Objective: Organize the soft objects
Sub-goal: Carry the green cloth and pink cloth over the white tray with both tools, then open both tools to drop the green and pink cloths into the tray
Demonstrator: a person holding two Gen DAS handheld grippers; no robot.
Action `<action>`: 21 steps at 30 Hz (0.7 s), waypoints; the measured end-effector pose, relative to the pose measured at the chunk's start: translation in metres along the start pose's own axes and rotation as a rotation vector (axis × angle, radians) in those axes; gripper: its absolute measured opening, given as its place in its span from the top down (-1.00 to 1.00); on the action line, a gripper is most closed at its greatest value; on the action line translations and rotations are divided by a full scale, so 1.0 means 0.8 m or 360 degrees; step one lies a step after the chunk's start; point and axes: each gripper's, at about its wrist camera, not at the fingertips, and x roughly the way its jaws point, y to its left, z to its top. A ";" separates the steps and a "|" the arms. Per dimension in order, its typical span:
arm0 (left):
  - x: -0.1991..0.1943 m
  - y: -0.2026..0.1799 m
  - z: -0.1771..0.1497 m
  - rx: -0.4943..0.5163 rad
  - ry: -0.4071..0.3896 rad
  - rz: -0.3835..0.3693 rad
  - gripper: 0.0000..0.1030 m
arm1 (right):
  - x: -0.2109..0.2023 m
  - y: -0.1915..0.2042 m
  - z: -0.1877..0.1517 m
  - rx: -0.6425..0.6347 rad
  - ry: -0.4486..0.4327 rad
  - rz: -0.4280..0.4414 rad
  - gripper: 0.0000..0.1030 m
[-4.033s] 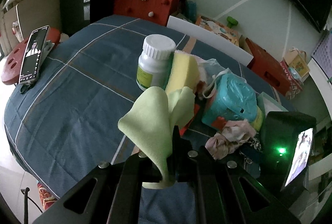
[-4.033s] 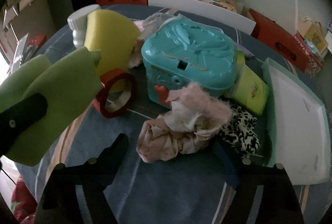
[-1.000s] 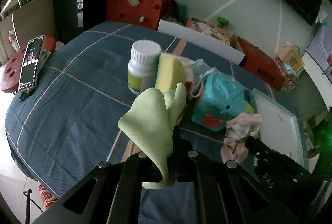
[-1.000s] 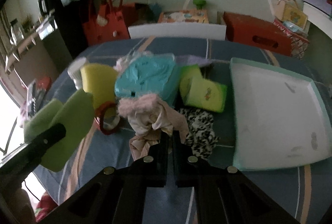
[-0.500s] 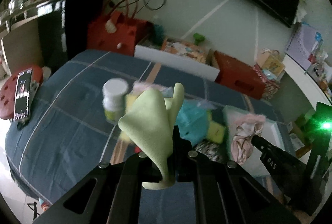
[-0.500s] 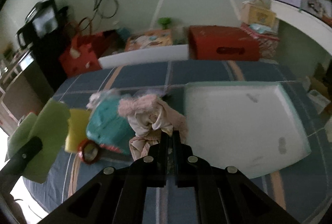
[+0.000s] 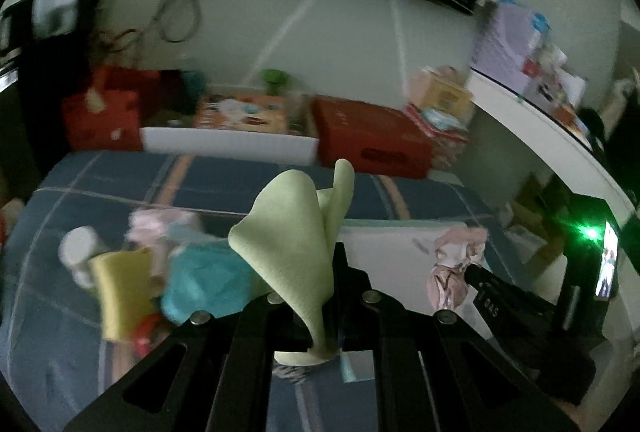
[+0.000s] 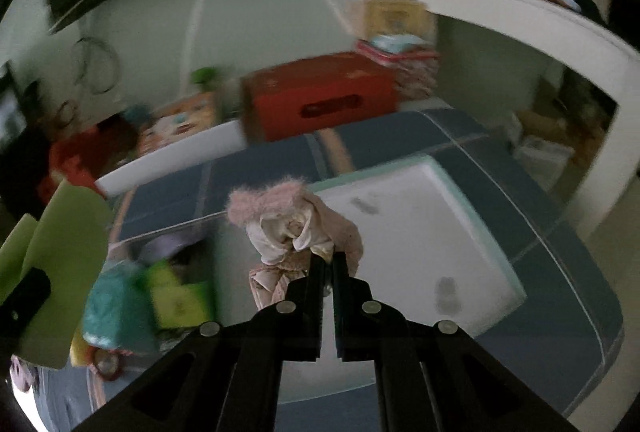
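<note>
My left gripper (image 7: 334,260) is shut on a light green cloth (image 7: 294,232), held high above the table; the cloth also shows at the left of the right wrist view (image 8: 60,272). My right gripper (image 8: 327,260) is shut on a pink fuzzy garment (image 8: 296,228), held in the air over the near left part of the white tray (image 8: 420,252). From the left wrist view the garment (image 7: 456,260) hangs at the right, in front of the tray (image 7: 392,244).
On the blue cloth-covered table (image 7: 120,175) lie a teal box (image 7: 204,280), a yellow sponge (image 7: 120,292), a white bottle (image 7: 78,252) and a green packet (image 8: 180,300). Red boxes (image 8: 316,95) and a white board (image 7: 228,145) stand beyond the far edge.
Both grippers have risen and swung right, each keeping its cloth. The pink garment has moved from over the clutter toward the white tray. The views are blurred with motion.
</note>
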 end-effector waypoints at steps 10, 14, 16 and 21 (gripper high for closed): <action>0.090 -0.066 -0.026 0.0195 0.0226 -0.0214 0.85 | 0.035 -0.107 -0.004 0.0312 0.0045 -0.0161 0.91; 0.113 -0.084 -0.038 0.0267 0.0244 -0.0206 0.85 | 0.043 -0.127 -0.007 0.0355 0.0053 -0.0180 0.91; 0.126 -0.092 -0.042 0.0283 0.0256 -0.0226 0.85 | 0.051 -0.129 -0.008 0.0353 0.0083 -0.0198 0.91; 0.151 -0.102 -0.061 0.0338 0.0326 -0.0186 0.84 | 0.064 -0.135 -0.013 0.0364 0.0130 -0.0193 0.84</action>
